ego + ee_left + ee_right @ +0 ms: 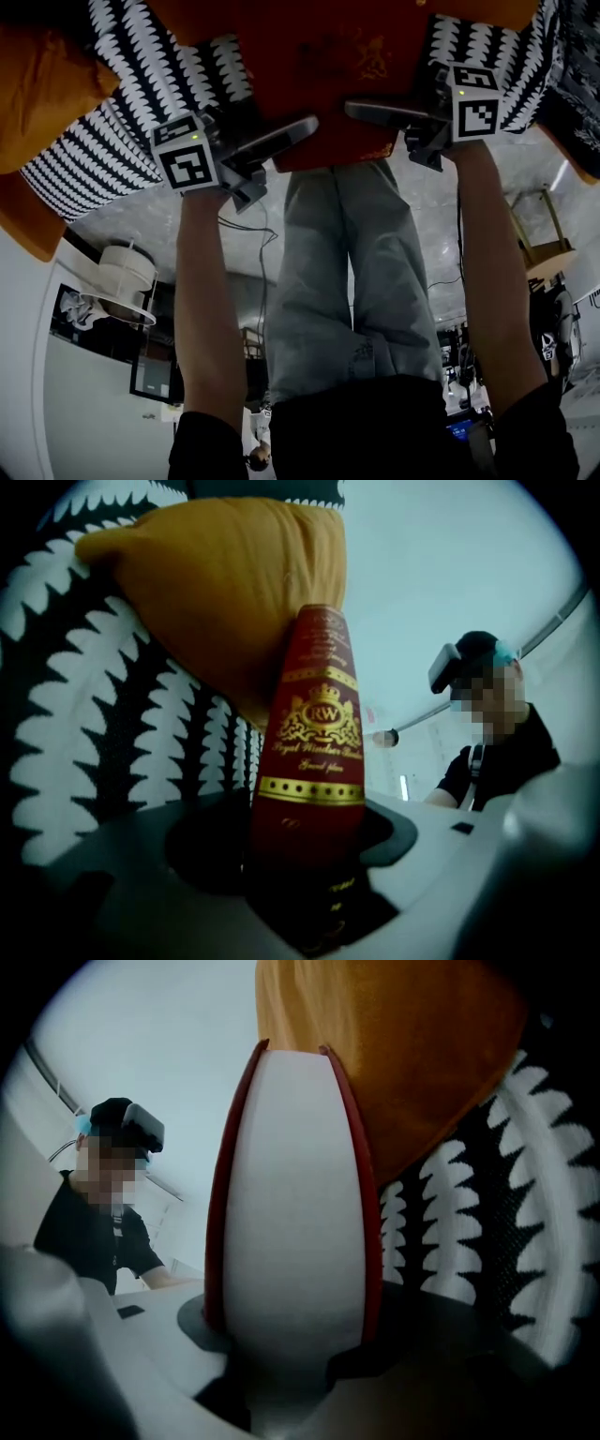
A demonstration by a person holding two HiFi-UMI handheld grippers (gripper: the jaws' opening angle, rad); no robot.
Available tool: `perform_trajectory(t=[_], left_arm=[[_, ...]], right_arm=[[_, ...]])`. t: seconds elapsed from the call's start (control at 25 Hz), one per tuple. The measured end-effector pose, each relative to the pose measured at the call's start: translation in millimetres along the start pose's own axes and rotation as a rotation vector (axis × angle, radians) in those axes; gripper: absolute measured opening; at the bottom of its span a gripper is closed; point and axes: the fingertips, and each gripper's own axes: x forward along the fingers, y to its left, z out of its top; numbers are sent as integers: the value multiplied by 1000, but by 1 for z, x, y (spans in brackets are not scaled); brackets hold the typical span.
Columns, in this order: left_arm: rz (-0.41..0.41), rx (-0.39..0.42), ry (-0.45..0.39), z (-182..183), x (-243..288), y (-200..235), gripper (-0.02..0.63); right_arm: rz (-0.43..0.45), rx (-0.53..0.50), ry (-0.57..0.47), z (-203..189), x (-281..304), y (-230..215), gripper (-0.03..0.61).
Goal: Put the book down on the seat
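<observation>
Head view, looking steeply down: a red book sits against a seat covered in black-and-white patterned cloth. It is near the seat's middle, and an orange cushion lies at the seat's left edge. The left gripper meets the book's left edge and the right gripper meets its right edge. Below them are the person's grey trousers.

Left gripper view: the book's red spine, printed in gold, stands between the jaws, which are spread wide. Dark gaps on both sides of the spine suggest the pads are not pressing it, though this close view is murky.

Right gripper view: the white page edge and both red covers fill the space between the jaws, which are closed onto the book.
</observation>
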Motion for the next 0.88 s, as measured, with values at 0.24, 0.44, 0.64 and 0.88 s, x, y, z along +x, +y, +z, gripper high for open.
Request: perform_trajectory(t=[0.24,0.44,0.64,0.88], left_arm=[[143,-16,58,-29,-49,8,272],[240,2,117,-52,-88,-10,263],[258,17,66,-35,-45,-37,40],[190,64,-9,-15,7,-39,28]], right_arm=[[9,-18,20,1,2,2,244],[-10,-47,35,2,5,5,241],[-51,-72,21,4,-5,1,242],[-76,-93,3,8,-3,-5,242]])
